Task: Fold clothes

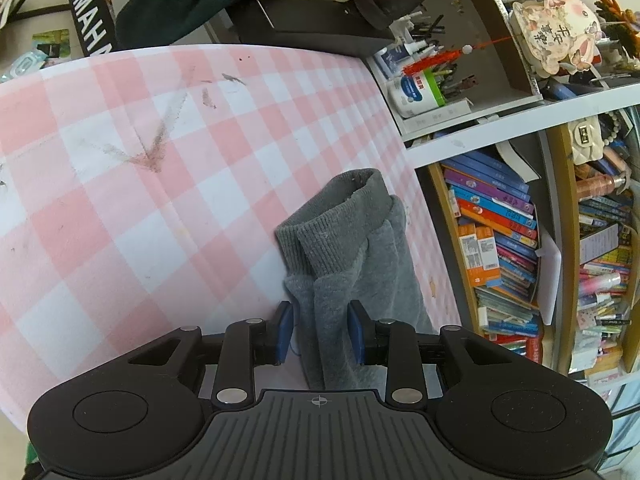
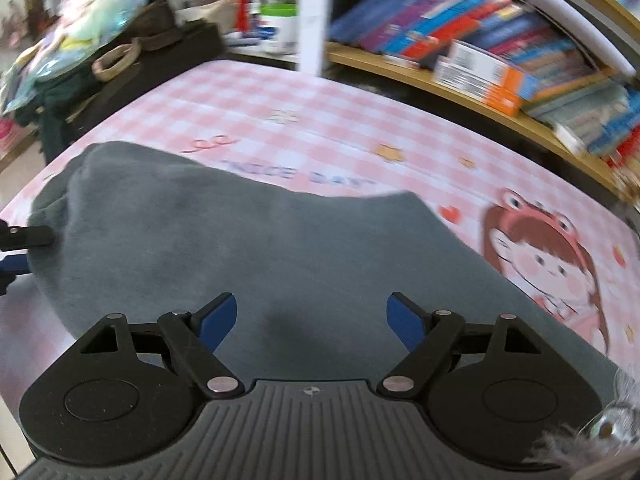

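Lying soft and fleecy on the pink-checked table [image 1: 120, 208]: grey garment [image 2: 248, 248].
Gripping its bunched, rib-knit cuffed end [image 1: 340, 216] between blue-padded left tongs [image 1: 321, 334]; hovering wide apart above smooth fleece, right tongs [image 2: 312, 322].

Grey garment [image 1: 352, 248]; pink-white checked cloth [image 1: 120, 200] (cartoon print); blue-padded tongs [image 2: 312, 320]

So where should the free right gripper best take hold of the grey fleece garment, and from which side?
Probably the near edge of the grey fleece garment, directly ahead of the open right gripper, coming in low from the near side. The fabric lies flat there, and the left gripper holds the ribbed cuff end.
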The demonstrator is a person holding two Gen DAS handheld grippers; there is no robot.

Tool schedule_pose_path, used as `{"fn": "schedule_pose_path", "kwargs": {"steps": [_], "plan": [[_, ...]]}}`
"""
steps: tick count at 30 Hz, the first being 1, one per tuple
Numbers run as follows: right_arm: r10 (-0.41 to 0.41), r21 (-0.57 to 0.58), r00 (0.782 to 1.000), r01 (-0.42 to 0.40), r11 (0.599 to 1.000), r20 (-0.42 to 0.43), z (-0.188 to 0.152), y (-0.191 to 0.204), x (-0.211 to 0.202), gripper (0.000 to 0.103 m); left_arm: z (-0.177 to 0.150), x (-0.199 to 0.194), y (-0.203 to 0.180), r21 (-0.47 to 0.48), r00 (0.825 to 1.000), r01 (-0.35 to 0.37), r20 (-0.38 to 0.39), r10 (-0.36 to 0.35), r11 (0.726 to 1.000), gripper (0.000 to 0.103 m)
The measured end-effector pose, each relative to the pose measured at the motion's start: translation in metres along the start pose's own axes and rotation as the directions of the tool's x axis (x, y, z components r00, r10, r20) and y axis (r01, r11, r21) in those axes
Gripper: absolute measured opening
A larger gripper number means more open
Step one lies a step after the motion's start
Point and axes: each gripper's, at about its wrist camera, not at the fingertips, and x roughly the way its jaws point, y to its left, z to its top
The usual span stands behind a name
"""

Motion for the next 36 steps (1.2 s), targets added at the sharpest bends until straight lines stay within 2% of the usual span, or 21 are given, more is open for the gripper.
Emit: {"fn": "schedule_pose_path", "kwargs": {"steps": [5, 20, 25, 31, 33, 36], "plan": [[0.020, -0.062, 1.000, -0.019, 0.998, 0.009, 0.002, 0.031, 0.003, 0.082, 0.000, 0.000, 0.001, 0.000, 1.000, 0.004, 0.003, -0.004, 1.000, 0.030], [-0.023, -0.252, 0.999, 0.032, 0.967, 0.039, -0.015, 0.073, 0.006, 0.084, 0.000, 0.002, 0.006, -0.068, 1.000, 0.026, 0.019, -0.025, 0.997, 0.030], [-0.043, -0.192, 0.997, 0.054, 0.980, 0.063, -0.016, 0.064, -0.006, 0.083, 0.003, 0.004, 0.005, -0.061, 1.000, 0.027, 0.009, -0.027, 0.998, 0.030], [-0.093, -0.023, 0.996, 0.092, 0.995, -0.010, -0.022, 0.037, -0.006, 0.083, 0.008, 0.008, 0.008, -0.079, 0.999, 0.050, -0.014, -0.051, 0.996, 0.032], [-0.099, -0.034, 0.995, 0.099, 0.995, -0.011, -0.025, 0.039, -0.009, 0.083, 0.009, 0.010, 0.006, -0.078, 0.998, 0.059, -0.017, -0.061, 0.995, 0.039], [-0.097, -0.066, 0.995, 0.095, 0.993, -0.022, -0.031, 0.046, -0.011, 0.083, 0.008, 0.012, 0.003, -0.068, 0.998, 0.063, -0.014, -0.064, 0.996, 0.041]]}}
